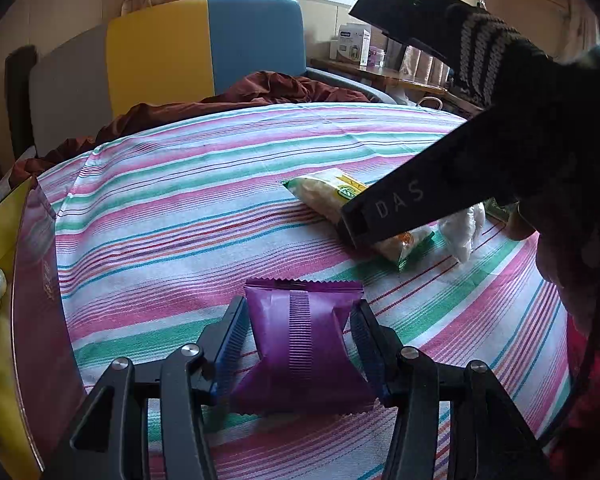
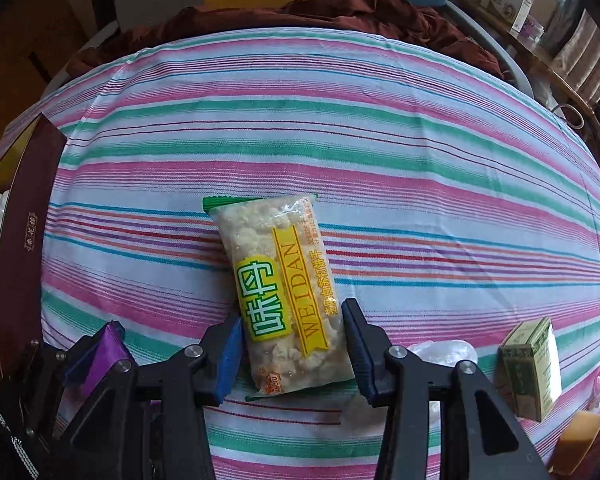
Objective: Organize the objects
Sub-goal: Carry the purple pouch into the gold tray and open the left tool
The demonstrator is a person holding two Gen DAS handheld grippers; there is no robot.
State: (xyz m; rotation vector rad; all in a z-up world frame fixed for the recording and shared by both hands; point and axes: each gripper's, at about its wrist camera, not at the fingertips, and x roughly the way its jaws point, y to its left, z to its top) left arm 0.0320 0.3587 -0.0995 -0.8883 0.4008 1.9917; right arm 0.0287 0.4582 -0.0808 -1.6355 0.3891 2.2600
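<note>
A striped sheet (image 2: 380, 128) is spread over the bed, with a dark red box (image 2: 24, 240) at its left edge. The clear cracker packet (image 2: 280, 292) lying mid-sheet is clamped by the right gripper (image 2: 292, 344). Nearer the box, the purple packet (image 1: 304, 344) is pinched by the left gripper (image 1: 300, 344).

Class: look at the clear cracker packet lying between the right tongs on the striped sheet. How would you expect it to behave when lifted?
The cracker packet probably feels light and fairly stiff: pale slabs fill it. Its glossy film may slip against the right tongs. The contents look crumbly, so a hard squeeze could break them.
</note>
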